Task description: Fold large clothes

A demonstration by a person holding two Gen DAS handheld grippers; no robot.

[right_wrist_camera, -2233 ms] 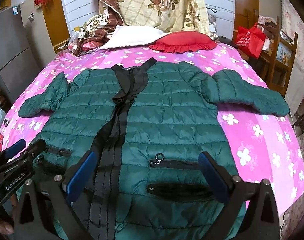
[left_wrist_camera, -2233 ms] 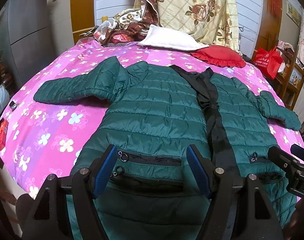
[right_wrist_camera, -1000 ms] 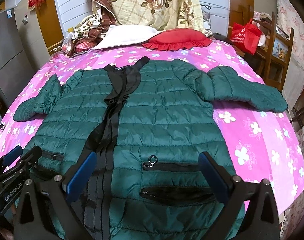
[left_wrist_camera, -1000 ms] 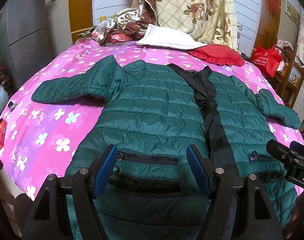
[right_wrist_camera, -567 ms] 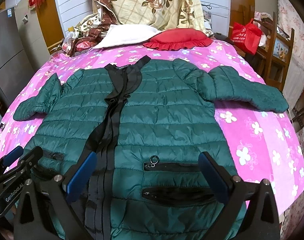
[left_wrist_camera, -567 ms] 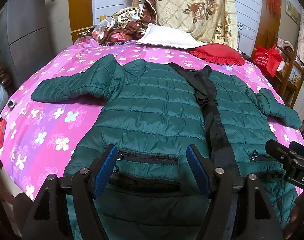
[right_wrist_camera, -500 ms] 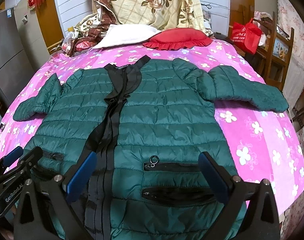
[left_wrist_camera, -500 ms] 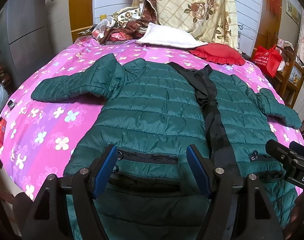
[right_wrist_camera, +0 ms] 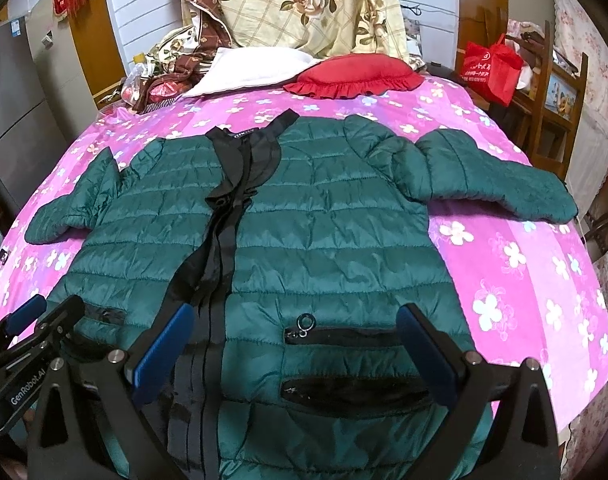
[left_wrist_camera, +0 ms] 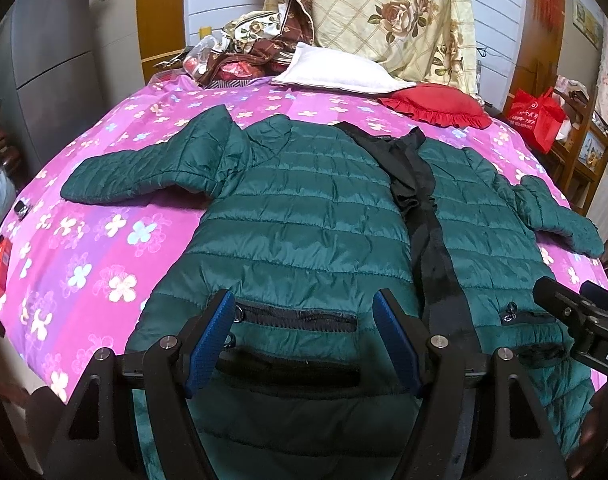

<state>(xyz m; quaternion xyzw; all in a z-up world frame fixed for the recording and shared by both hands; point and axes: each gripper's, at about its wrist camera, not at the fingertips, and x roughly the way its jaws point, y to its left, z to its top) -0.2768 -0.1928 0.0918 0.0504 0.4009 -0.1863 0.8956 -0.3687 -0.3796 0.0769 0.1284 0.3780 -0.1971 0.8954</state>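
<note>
Lying front-up with both sleeves spread on the pink flowered bedspread (left_wrist_camera: 104,248), the green puffer jacket (left_wrist_camera: 304,216) sits just as before. The left gripper (left_wrist_camera: 304,320) and right gripper (right_wrist_camera: 296,332) still hover over its hem, jaws wide apart, holding nothing.
</note>
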